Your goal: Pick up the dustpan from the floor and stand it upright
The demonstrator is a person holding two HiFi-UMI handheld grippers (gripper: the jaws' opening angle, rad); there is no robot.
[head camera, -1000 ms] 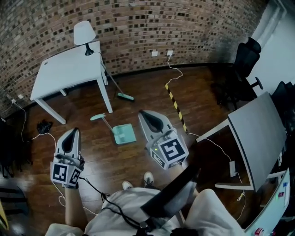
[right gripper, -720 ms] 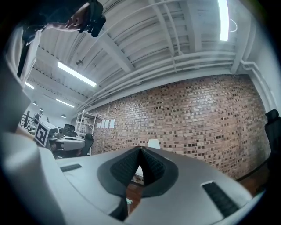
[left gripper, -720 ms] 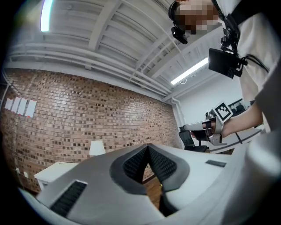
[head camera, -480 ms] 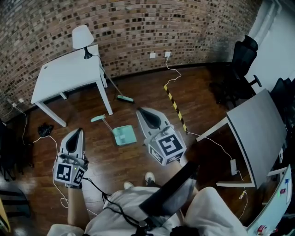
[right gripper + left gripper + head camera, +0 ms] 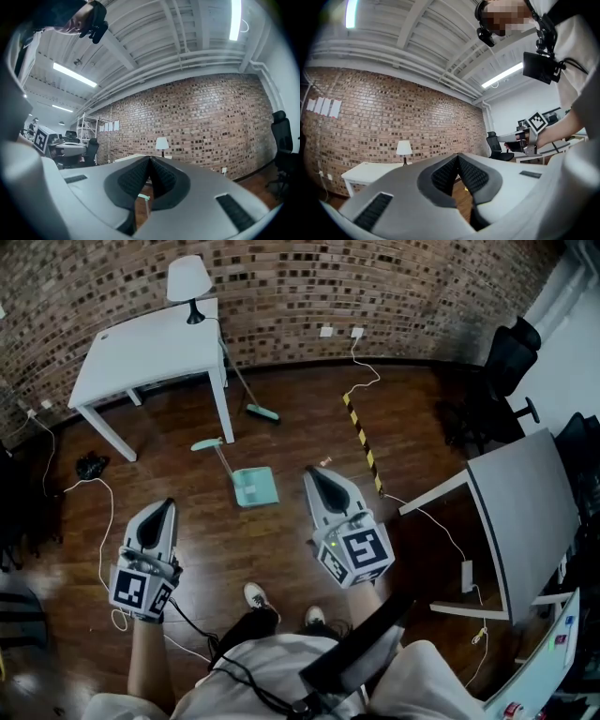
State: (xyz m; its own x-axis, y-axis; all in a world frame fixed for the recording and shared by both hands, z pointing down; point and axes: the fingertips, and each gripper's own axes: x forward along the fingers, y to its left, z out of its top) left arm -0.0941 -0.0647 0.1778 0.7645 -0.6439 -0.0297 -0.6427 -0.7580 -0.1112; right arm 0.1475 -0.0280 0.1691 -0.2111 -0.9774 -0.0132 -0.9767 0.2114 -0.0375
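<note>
Dark wooden floorboards [image 5: 281,549] run across the whole room, and at the bottom of the head view the person's pale shoes [image 5: 254,594] are planted on them. Just ahead of the shoes, the left gripper [image 5: 157,512] and the right gripper [image 5: 317,477] hang level above the floor, well apart from each other. Both sets of tongs are pressed together with nothing in them. Each gripper's own view shows the ribbed pads meeting at the tip.

Next out is the mint-green plastic dustpan with the long thin handle [image 5: 255,487]. It's lying flat on the boards, a bit beyond the two grippers and nearer the right one, with the handle end pointing away and to the left. Nothing's touching it yet.

My take: this is the reach-in. Open the right tongs before getting down there, tip the nose down, and go for the handle rather than the pan, since a thin rod suits those pads. Grab it crosswise, fairly close to the pan, so it doesn't swing about. Then pivot it up onto the pan's base and let go slowly, with the left one ready to steady it.

Further back there's a green-headed broom [image 5: 263,412] propped by a white rectangular table [image 5: 141,352], a white lamp [image 5: 188,279] on its far corner, and a brick wall [image 5: 375,277] behind it all.
</note>
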